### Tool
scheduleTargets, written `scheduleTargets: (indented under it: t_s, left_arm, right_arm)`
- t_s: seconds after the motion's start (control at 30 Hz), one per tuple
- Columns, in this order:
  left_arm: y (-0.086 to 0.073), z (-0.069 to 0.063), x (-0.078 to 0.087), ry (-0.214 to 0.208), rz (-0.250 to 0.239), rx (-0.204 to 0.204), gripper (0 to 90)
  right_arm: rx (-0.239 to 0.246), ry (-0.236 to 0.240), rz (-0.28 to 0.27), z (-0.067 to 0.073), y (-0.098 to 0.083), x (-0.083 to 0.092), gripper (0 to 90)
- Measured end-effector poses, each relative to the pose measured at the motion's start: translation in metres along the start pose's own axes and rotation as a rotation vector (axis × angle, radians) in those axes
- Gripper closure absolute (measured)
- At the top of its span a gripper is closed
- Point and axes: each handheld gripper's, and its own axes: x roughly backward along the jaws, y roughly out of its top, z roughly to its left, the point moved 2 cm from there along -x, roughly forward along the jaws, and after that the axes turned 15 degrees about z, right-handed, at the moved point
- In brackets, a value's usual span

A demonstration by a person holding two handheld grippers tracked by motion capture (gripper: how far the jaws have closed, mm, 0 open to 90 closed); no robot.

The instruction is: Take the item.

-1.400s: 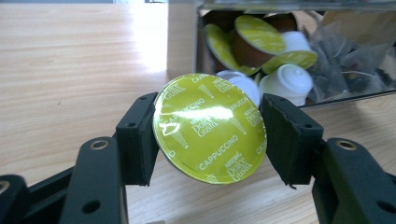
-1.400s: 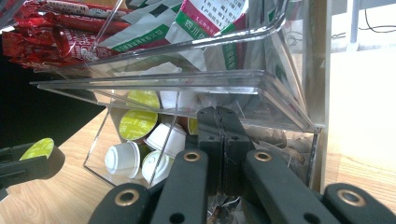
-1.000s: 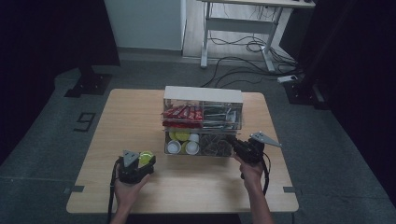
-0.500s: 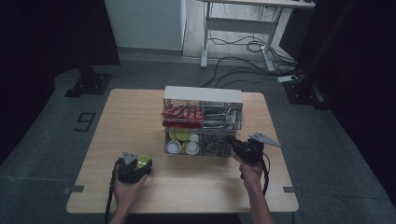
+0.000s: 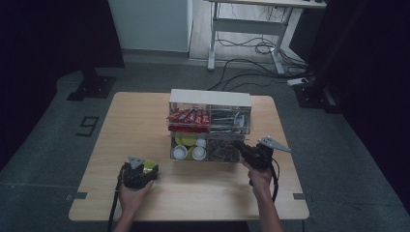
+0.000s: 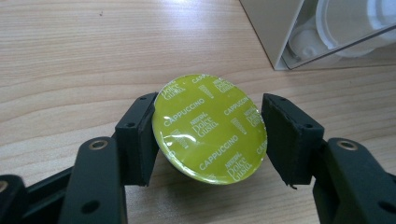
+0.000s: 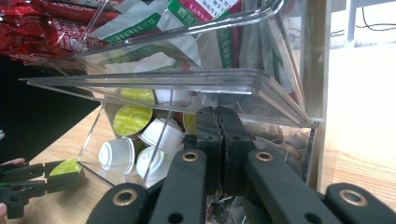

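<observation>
Pale wooden table point(image 5: 145, 121), grey floor point(image 5: 43, 145)

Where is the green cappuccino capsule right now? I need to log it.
In the left gripper view the green cappuccino capsule sits between the left claw pads, above the wooden table, near the clear organizer's lower-left corner.

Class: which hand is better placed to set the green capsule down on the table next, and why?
The left. Its tongs already grip the green capsule just above the table; the right tongs are shut at the clear organizer.
</observation>
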Motion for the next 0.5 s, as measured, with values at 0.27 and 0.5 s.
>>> scheduleTargets:
  t_s: [0.27,0.5]
  left_arm:
    - [0.000,0.001,-0.002,0.000,0.017,-0.002,35.4]
    - [0.001,0.006,0.010,-0.045,-0.015,-0.008,22.7]
  right_arm:
    - [-0.002,-0.002,-0.002,-0.001,0.000,0.000,87.3]
    - [-0.001,-0.006,-0.006,-0.001,-0.001,-0.001,87.2]
